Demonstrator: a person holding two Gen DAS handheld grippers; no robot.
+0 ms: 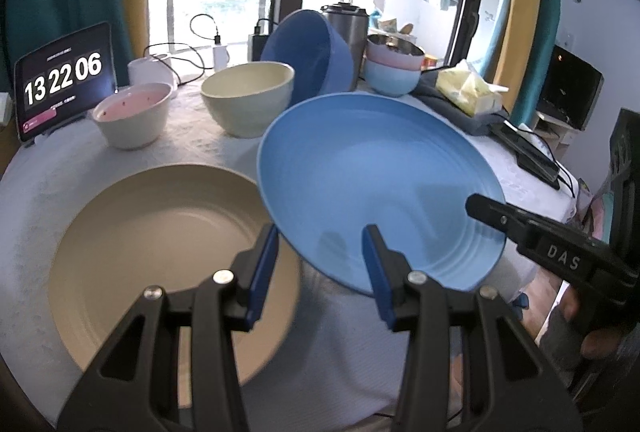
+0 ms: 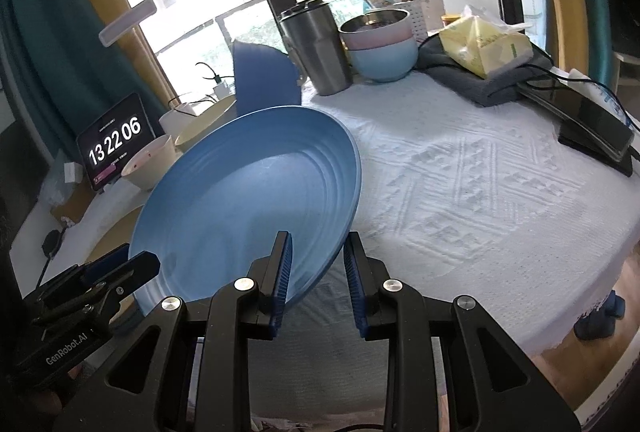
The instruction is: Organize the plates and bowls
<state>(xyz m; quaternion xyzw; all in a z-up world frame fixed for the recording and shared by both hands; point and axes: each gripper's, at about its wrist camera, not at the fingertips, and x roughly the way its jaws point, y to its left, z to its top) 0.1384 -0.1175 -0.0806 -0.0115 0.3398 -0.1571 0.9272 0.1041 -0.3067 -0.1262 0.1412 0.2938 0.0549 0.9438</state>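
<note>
A round table (image 2: 460,172) under a white textured cloth stands before a bright balcony window. Taking the blue plate (image 1: 376,176) as the landmark: it hangs tilted above the table's near edge, carried between both tongs.

Nearest, the left tongs (image 1: 320,264) sit at the plate's near rim, one blue pad under the edge and the other over the inside face; their jaws look half-spread and appear to bracket the rim, though whether they press on it I cannot tell. The right tongs (image 2: 316,272) have their ribbed pads straddling the plate's right rim, narrowly parted; they seem to pinch it, but contact is not clear from the right wrist view.

Just left of the plate and below it lies a beige plate (image 1: 160,252) flat on the cloth, a likely place to stack. Beyond the plate stand a cream bowl (image 1: 248,100) and a pink-lined bowl (image 1: 132,116), then a large blue bowl (image 1: 308,52) tipped on its side, and to the right a stack of small bowls (image 1: 394,68). A tablet clock (image 1: 64,80) sits far left.

The plate looks stiff, light and smooth, probably slippery at the ridged rim; taking it at opposite edges seems wisest, and it should be set down gently in case it is breakable.
</note>
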